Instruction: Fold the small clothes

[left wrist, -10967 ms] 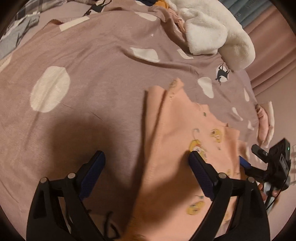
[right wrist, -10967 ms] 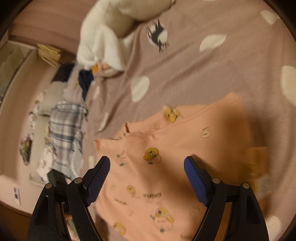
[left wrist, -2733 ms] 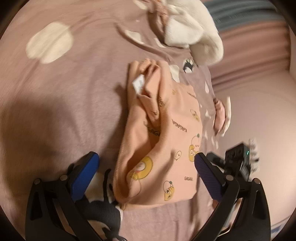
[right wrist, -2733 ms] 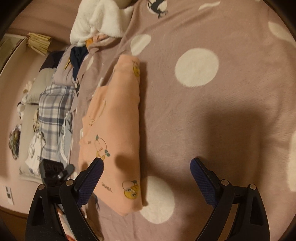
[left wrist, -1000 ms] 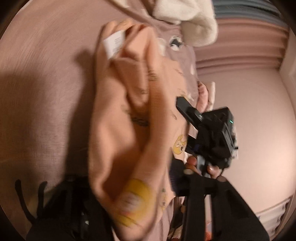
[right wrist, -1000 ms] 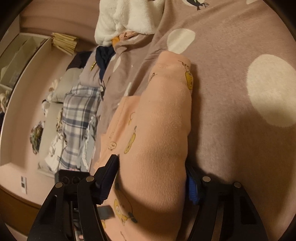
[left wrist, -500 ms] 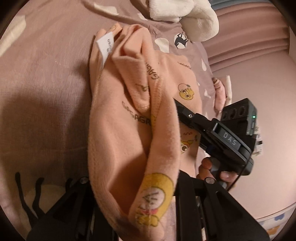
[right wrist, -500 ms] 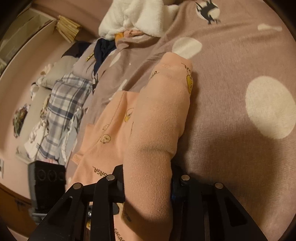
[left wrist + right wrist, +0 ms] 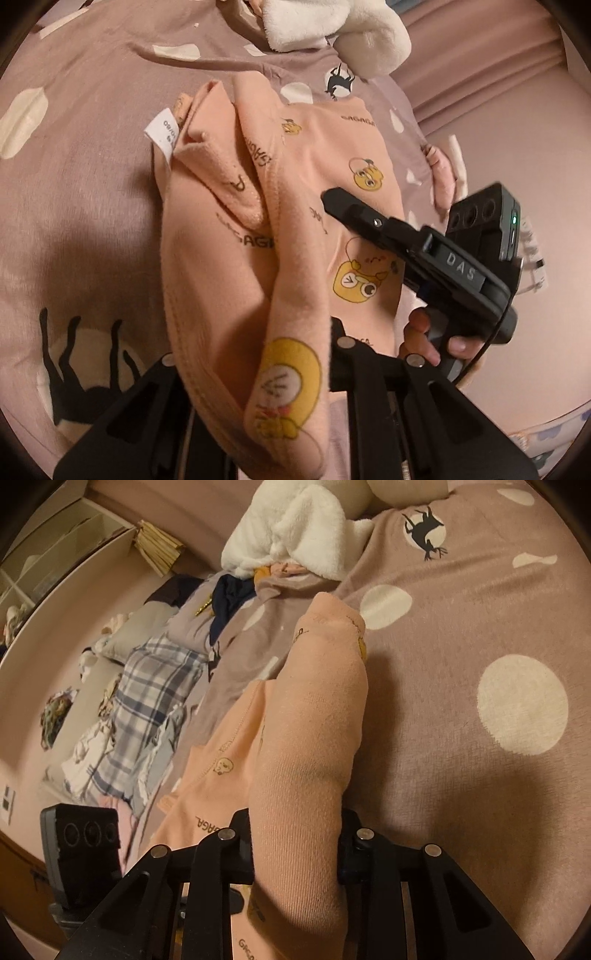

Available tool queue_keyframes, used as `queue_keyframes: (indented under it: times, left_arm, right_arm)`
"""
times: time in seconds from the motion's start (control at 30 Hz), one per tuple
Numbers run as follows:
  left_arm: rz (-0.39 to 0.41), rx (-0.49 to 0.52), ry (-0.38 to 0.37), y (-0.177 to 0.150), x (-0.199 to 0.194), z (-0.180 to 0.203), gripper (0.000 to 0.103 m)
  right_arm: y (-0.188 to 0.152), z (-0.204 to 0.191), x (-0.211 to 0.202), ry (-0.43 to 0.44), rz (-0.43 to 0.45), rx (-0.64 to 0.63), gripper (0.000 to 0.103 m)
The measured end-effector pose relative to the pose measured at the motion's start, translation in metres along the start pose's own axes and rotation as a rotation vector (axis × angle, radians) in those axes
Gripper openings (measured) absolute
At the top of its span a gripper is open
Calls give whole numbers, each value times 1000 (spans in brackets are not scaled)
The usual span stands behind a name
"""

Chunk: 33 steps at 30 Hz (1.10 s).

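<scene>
**Both grippers pinch the peach garment over the spotted blanket**

We hold one peach garment (image 9: 229, 258), printed with yellow cartoon faces, and everything else we place against it. Our left gripper (image 9: 255, 354) has its jaws narrowing on the thick folded edge nearest its camera, the fabric squeezed between them. Our right gripper (image 9: 295, 849) is likewise closing, its jaws pressed on the rolled fold of the same garment (image 9: 310, 746). In the left view the right gripper (image 9: 373, 221) reaches in from the garment's right side, a hand (image 9: 428, 339) wrapped round its handle.

The garment's near end is lifted in the jaws, while its far end lies on the mauve spotted blanket (image 9: 92, 166). A white care label (image 9: 162, 134) sticks out at the garment's far left edge. Left of the garment in the left view the blanket is bare and wide, as it is to the garment's right in the right view (image 9: 480, 775). Beyond the garment's far end sits one white fleecy heap (image 9: 332, 29), close to its top edge. In the right view, a plaid cloth (image 9: 147, 709) and other laundry lie past the garment's left side, at the blanket's edge.

We count two grippers, one garment, one label, one fleecy heap.
</scene>
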<state>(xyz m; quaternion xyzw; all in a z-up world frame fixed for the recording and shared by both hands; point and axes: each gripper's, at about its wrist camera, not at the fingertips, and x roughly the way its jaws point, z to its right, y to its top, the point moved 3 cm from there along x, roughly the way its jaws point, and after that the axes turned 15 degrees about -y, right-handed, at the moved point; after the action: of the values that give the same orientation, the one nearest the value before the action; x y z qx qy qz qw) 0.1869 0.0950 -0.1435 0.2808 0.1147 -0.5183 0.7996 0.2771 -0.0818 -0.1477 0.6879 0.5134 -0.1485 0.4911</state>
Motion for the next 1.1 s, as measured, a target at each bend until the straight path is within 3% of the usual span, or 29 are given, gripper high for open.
queue_keyframes:
  times: [0.37, 0.73, 1.1]
  left_arm:
    - [33, 70, -43, -2, -5, 43, 14]
    - [40, 179, -55, -42, -14, 92, 14]
    - [14, 227, -31, -75, -4, 108, 14]
  right_arm:
    - [6, -13, -42, -17, 75, -21, 29]
    - [-18, -10, -87, -21, 127, -30, 29]
    - [-41, -6, -111, -109, 125, -55, 29]
